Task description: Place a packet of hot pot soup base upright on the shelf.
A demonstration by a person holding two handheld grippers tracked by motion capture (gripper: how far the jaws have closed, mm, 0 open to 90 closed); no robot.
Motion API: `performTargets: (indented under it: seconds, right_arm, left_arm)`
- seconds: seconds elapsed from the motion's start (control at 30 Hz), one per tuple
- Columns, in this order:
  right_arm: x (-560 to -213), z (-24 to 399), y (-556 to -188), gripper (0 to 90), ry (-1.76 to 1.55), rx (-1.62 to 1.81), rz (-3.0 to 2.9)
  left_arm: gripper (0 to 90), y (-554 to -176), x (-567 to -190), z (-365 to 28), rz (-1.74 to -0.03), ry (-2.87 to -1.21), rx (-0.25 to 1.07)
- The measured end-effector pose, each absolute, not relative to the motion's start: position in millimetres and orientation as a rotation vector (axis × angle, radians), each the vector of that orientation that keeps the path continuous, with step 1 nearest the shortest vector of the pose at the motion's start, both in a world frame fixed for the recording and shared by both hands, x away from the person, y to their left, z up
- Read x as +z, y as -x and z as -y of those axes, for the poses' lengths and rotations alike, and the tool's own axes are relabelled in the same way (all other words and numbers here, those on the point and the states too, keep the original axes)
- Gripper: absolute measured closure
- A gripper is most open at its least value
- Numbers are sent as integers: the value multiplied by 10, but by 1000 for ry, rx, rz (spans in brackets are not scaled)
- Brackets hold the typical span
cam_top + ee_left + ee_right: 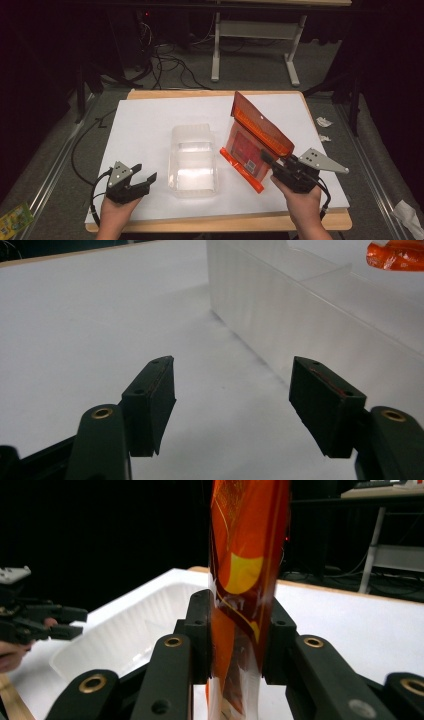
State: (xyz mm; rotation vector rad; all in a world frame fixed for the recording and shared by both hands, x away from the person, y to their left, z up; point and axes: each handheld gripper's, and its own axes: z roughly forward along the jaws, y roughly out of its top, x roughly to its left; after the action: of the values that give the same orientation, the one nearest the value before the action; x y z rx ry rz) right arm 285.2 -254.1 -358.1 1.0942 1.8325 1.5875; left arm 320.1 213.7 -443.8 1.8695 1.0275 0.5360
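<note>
High view, nearest the person: the left hand holds the left gripper low over the white sheet that covers the tabletop, its jaws spread wide and pointing toward the clear plastic tray just beside them. They grip nothing. From the left gripper view the gap between the two black jaws shows bare white sheet, and the tray's frosted side wall rises just ahead and to the right — near, but apart from the jaws.

On the other side, the right hand holds the right gripper with its jaws closed on an orange snack bag. The right gripper view shows both jaws pressed against the flat sides of the bag, which stands upright between them. In the high view the bag tilts, its lower edge at or just above the sheet right of the tray, its top leaning away toward the far side of the tabletop; I cannot tell whether that lower edge actually touches.

The tray sits mid-tabletop between the two grippers. It looks empty — light glares off its bottom, and the right gripper view shows its pale interior with nothing in it.

Beyond the tabletop, on the grey floor, lie dark cables and the white legs of another table. A few crumpled white scraps lie on the floor to the right.
</note>
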Motion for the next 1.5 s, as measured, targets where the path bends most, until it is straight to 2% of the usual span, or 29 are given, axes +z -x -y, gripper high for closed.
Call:
performTargets:
  seconds: [0.53, 1.5]
  right_arm:
    - [-3369, 2143, -3004, 727, -1026, 1699, -1848]
    - [-3477, 1366, -3235, 727, -952, 1720, -1989]
  left_arm:
    - [344, -3201, -4438, -2146, -1018, -1883, 540]
    - [344, -3207, -4436, -2160, -1017, -1880, 539]
